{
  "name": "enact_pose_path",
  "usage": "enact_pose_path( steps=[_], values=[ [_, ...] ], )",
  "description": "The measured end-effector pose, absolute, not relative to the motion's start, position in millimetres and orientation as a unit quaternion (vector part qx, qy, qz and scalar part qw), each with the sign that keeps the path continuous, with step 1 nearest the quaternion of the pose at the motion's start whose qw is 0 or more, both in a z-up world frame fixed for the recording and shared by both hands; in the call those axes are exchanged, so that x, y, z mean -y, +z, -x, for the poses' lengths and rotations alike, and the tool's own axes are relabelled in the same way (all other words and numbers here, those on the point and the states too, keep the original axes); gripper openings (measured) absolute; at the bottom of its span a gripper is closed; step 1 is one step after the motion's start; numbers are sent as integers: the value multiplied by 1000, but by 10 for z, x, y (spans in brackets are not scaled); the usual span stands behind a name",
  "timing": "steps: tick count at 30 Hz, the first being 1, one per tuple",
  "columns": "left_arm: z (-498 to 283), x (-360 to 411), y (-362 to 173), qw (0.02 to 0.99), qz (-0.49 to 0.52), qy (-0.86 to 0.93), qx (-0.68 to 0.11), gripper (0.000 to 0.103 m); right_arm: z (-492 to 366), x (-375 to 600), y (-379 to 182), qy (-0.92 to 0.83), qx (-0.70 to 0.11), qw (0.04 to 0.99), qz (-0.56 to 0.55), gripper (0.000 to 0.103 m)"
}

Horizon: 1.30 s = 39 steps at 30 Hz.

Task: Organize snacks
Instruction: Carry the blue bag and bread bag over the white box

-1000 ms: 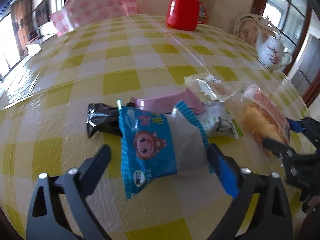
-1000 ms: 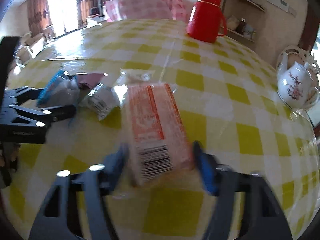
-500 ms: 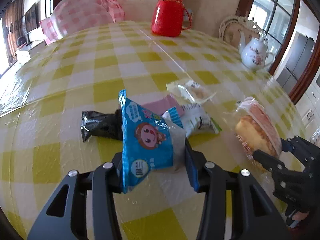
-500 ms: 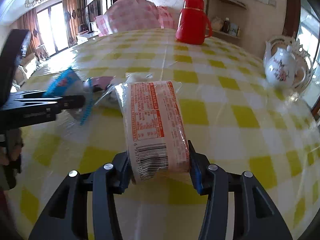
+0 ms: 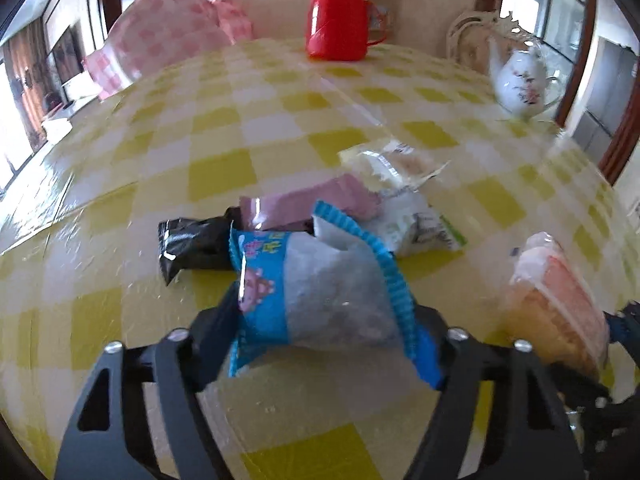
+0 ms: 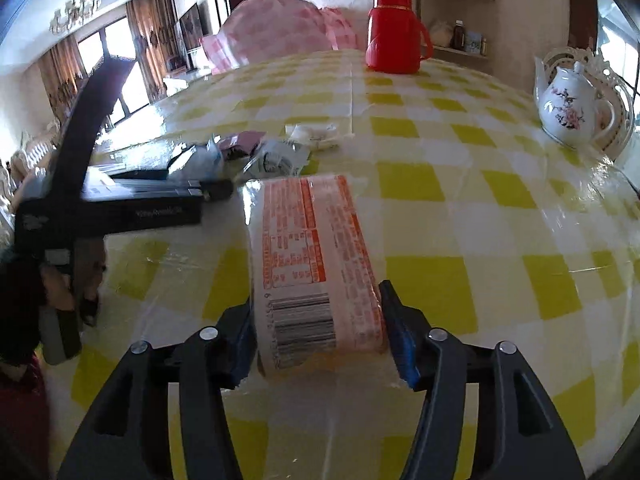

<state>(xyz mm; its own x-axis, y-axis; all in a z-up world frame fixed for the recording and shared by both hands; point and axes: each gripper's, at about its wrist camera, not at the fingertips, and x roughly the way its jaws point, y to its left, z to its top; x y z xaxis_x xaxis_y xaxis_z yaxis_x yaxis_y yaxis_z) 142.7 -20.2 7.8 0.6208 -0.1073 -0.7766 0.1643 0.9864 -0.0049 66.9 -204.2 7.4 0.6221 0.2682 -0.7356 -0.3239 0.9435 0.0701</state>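
Blue pack (image 5: 320, 300) rolled flatter in the left tool (image 5: 324, 328) versus a moment earlier; jaws were opening, pack between them, pads seemingly touching, above the desk (image 5: 160, 160). Right tool (image 6: 318, 332) opening too, clamped on bread pack (image 6: 316, 268). Release looked likely.

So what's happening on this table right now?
A person is sorting snacks on a yellow-checked table, a gripper in each hand. The left gripper has a blue snack packet between its fingers, which are opening. The right gripper holds an orange-printed bread pack, its fingers also easing apart. A black packet, a pink packet and two pale packets lie in a loose pile beyond.
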Motion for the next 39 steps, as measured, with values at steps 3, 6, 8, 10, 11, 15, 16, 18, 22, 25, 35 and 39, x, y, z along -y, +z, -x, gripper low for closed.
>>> enact_pose_path(
  steps=[3,6,8,10,11,15,16,18,22,25,35,39],
  values=[
    [-1381,215,131,903,-32,-86,-421,59,-608,2022,111,169,-389,905,43,48],
    [-1309,181,251,907,-4,-102,-408,59,-554,2081,184,160,-367,916,23,47],
    [-1222,187,355,916,-10,-98,-388,59,-518,2167,248,161,-354,921,-3,47],
    [-1120,159,450,925,-3,-95,-368,59,-466,2250,310,161,-340,926,-23,47],
    [-1079,158,486,928,1,-95,-360,59,-421,2308,351,161,-329,930,-40,47],
    [-862,115,611,942,10,-91,-322,59,-289,2469,462,142,-293,942,-81,47],
    [-827,109,632,944,11,-91,-316,59,-247,2498,497,137,-283,945,-88,47],
    [-707,99,686,951,14,-85,-296,59,-173,2534,542,131,-268,950,-98,47],
    [-471,62,782,964,28,-75,-255,59,-11,2559,622,118,-242,958,-102,47],
    [-320,46,838,968,39,-77,-234,59,181,2523,701,106,-213,966,-100,47],
    [197,91,946,978,47,-91,-182,59,711,2439,848,80,-135,983,-97,47],
    [371,104,914,979,50,-93,-176,59,736,2372,803,84,-145,981,-94,47]
  ],
)
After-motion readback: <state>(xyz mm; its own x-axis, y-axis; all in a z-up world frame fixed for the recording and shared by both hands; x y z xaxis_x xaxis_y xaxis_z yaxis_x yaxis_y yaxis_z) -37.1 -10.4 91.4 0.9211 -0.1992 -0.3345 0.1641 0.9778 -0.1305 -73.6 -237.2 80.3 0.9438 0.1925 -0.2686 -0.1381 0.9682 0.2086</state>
